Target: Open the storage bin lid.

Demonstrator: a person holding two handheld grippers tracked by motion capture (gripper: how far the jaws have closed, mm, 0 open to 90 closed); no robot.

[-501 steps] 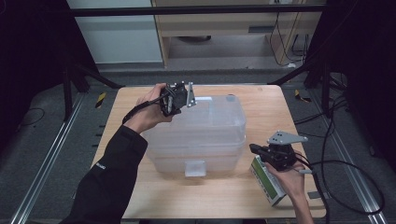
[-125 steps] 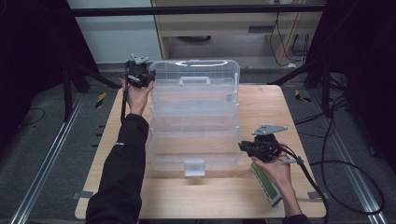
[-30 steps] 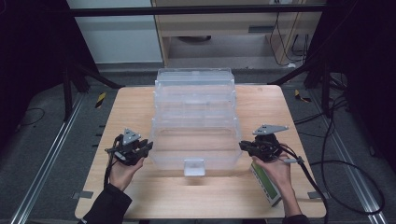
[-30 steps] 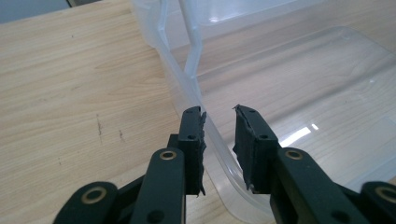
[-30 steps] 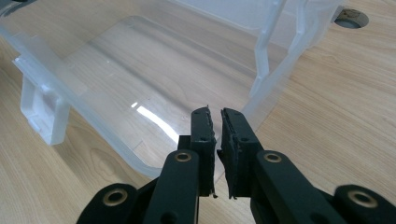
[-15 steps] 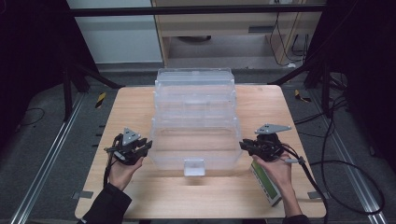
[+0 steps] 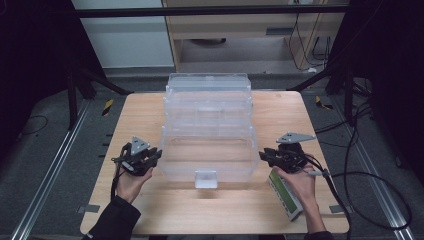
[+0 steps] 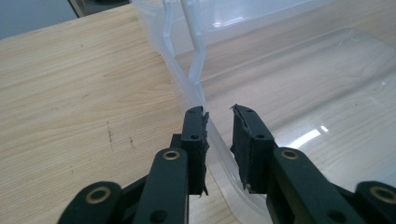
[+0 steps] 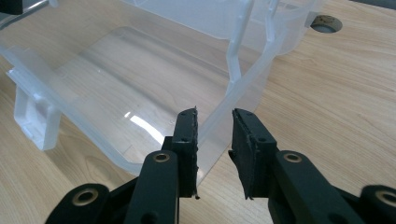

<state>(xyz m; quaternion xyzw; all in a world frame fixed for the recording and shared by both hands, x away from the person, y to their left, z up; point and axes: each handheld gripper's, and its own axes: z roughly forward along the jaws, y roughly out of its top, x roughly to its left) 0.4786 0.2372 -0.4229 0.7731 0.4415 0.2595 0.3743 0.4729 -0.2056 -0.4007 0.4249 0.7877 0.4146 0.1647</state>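
1. high view: a clear bin (image 7: pixel 207 145) sits mid-tabletop (image 7: pixel 135 115), its lid tipped up at the far side, so the inside is open to reach. the left gripper (image 7: pixel 150 159) is at the bin's left rim and the right gripper (image 7: pixel 264 156) at its right rim, opposite each other, which looks like a set-up for steadying or lifting the bin evenly from both sides. a flat green-and-white box (image 7: pixel 286 194) lies on the tabletop under the right hand, just beside the bin's near right corner.

2. left gripper view: the left gripper (image 8: pixel 218 122) straddles the bin's side wall (image 8: pixel 219 140), one jaw outside, one inside. the jaws stand apart; the outer pad looks against the rim and the inner one off it, so no firm clamp. they have just been closing a little.

3. right gripper view: the right gripper (image 9: pixel 214 126) straddles the opposite wall (image 9: pixel 219 121) in the same way. its jaws have just been opening, with the wall between them and a gap showing, so the bin rests on the tabletop unheld.
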